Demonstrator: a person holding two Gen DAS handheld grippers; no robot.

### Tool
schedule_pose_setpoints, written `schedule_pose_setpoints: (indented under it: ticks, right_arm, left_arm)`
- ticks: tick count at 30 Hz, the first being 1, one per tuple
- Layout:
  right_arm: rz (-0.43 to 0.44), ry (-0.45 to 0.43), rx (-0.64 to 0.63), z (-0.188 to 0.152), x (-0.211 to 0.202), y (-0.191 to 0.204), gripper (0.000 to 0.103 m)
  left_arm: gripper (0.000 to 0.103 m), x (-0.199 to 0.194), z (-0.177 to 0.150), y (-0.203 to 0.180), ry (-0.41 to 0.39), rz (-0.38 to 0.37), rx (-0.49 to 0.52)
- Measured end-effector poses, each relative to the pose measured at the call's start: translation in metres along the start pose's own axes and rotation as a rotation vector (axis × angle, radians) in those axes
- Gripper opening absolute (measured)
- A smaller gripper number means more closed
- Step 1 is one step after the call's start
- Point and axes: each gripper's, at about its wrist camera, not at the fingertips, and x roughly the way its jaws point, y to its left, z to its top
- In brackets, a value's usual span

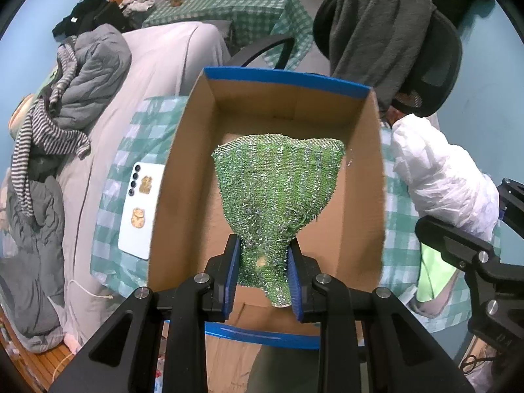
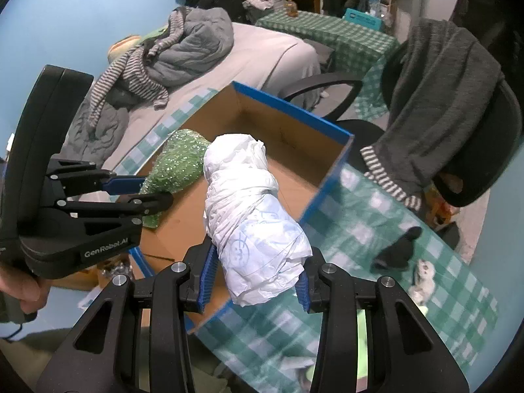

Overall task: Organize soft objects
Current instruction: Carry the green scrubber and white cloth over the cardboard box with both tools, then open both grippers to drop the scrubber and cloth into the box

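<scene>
My left gripper (image 1: 262,275) is shut on a green sparkly scrub cloth (image 1: 278,183) and holds it over the open cardboard box (image 1: 183,170) with blue edges. The box floor under it is bare. My right gripper (image 2: 255,281) is shut on a white crumpled plastic bundle (image 2: 252,216) and holds it above the box's near right corner (image 2: 327,177). The left gripper (image 2: 131,193) and the cloth (image 2: 180,167) also show in the right wrist view, left of the bundle. The bundle (image 1: 439,177) shows at the right in the left wrist view.
The box stands on a green checked tablecloth (image 2: 376,229). A white phone (image 1: 140,209) lies left of the box. A black sock (image 2: 396,249), a small white soft item (image 2: 422,281) and a light green cloth (image 1: 432,275) lie to the right. An office chair with a grey towel (image 2: 452,104) stands behind; a bed (image 2: 255,59) is to the left.
</scene>
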Motion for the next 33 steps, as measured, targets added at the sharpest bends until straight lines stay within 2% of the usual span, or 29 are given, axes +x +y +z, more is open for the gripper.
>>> schedule_pose_setpoints:
  ticks: [16,18,22,24,26,33]
  right_arm:
    - [0.008,0.059,0.023,0.023,0.048,0.021,0.040]
    - [-0.001,0.060,0.029,0.026,0.051,0.023,0.040]
    - [-0.029,0.058,0.043,0.029,0.057,0.025,0.048]
    - [-0.038,0.057,0.051,0.029,0.057,0.025,0.067]
    - [-0.056,0.044,0.059,0.029,0.055,0.024,0.073]
    - [-0.077,0.034,0.106,0.029,0.046,0.012,0.073]
  left_arm:
    - [0.027,0.022,0.008,0.027,0.038,0.000,0.018]
    - [0.032,0.025,0.010,0.029,0.042,0.003,0.022]
    - [0.046,0.026,0.013,0.030,0.038,0.011,0.041]
    - [0.051,0.025,0.015,0.031,0.032,0.017,0.054]
    - [0.052,0.026,0.015,0.032,0.035,0.021,0.062]
    - [0.053,0.022,0.015,0.033,0.037,0.023,0.084]
